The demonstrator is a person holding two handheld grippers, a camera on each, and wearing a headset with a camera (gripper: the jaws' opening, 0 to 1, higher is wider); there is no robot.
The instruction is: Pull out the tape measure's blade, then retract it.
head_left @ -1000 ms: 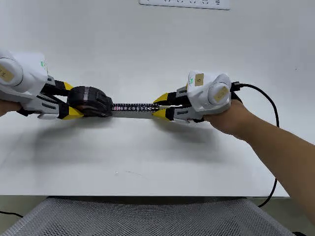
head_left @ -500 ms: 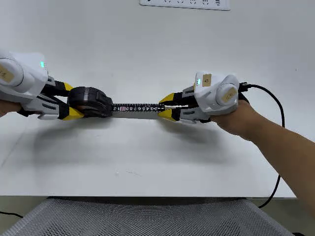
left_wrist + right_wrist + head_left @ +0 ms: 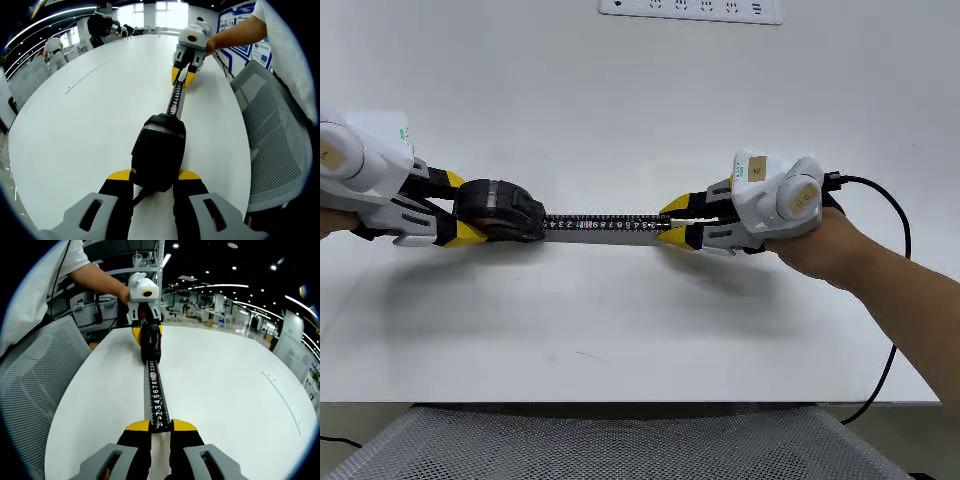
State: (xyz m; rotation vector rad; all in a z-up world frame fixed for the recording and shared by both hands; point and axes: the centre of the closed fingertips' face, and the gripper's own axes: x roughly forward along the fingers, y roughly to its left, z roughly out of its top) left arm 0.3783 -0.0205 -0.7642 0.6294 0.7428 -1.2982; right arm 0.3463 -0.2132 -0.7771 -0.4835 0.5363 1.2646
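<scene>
A black tape measure (image 3: 500,210) rests on the white table (image 3: 620,320), its case clamped between the yellow tips of my left gripper (image 3: 470,208). The same case (image 3: 158,151) looms large in the left gripper view. Its black blade (image 3: 605,223) with white numbers runs rightward to my right gripper (image 3: 673,221), which is shut on the blade's end. In the right gripper view the blade (image 3: 155,397) stretches from my right gripper (image 3: 160,426) up to the case (image 3: 150,341) and the left gripper (image 3: 145,330) holding it. The right gripper (image 3: 182,78) shows far off in the left gripper view.
A black cable (image 3: 890,250) trails from the right gripper past the person's forearm (image 3: 910,310). A grey mesh chair (image 3: 620,440) sits at the table's near edge. A white power strip (image 3: 690,8) is mounted at the far side.
My right gripper has moved to the right with the blade's end, and more of the blade is drawn out of the case. The left gripper and case have stayed in place.
</scene>
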